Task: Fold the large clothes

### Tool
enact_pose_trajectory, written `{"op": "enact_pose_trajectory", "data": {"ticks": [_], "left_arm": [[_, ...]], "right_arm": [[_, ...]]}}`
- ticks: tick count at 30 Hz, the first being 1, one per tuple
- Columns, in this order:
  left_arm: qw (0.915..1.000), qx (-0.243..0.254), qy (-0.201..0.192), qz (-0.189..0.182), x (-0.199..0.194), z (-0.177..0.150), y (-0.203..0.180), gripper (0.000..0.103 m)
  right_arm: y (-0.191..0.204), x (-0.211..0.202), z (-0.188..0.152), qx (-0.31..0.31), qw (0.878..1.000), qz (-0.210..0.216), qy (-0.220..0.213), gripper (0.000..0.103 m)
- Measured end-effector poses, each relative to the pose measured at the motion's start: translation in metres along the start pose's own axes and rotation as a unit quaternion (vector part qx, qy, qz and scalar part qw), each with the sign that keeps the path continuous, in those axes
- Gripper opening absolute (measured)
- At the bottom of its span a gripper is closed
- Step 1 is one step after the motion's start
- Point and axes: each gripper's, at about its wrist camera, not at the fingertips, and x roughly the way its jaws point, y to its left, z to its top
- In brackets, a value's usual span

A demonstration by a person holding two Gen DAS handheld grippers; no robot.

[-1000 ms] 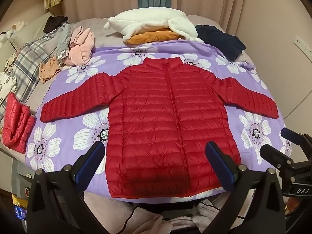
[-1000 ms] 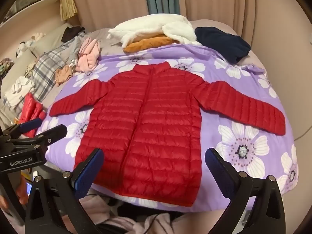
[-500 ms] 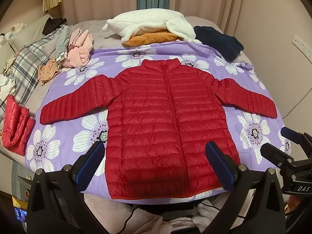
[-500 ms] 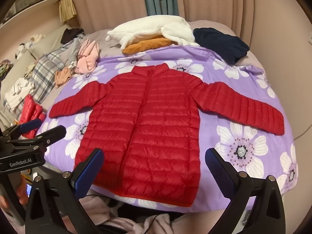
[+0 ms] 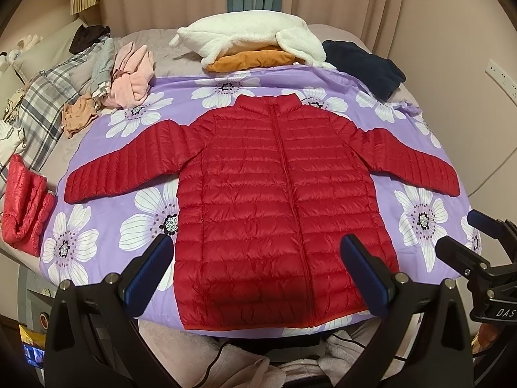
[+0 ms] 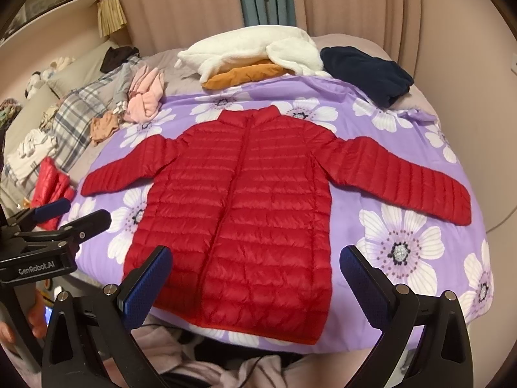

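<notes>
Across the bed, the purple flowered sheet (image 5: 97, 226) gives you a broad working surface, and on it the red puffer jacket (image 5: 278, 200) lies flat, front up and zipped, collar toward the far side, hem at the near edge and both sleeves angled outward. Over the last second almost nothing has shifted: the jacket has kept its shape and your view has only drifted slightly, so folding has not yet begun and you appear to be lining up the first grasp. Behind the collar sit a white fleece pile (image 5: 252, 37) and a navy garment (image 5: 365, 64); a folded red item (image 5: 24, 203) rests off the sheet's left edge. Your left gripper (image 5: 258, 274) hovers over the hem with its fingers spread wide, holding nothing; your right gripper (image 6: 257, 278) is likewise spread and empty.
</notes>
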Motion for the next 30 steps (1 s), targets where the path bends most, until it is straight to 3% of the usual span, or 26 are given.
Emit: {"op": "enact_pose_trajectory", "data": {"ticks": [30], "left_arm": [[1.0000,0.004,0.005,0.000,0.0040,0.0025,-0.0014,0.103]], "right_arm": [[-0.0004,-0.0015,0.0026,0.000,1.000,-0.001,-0.001,0.102]]}}
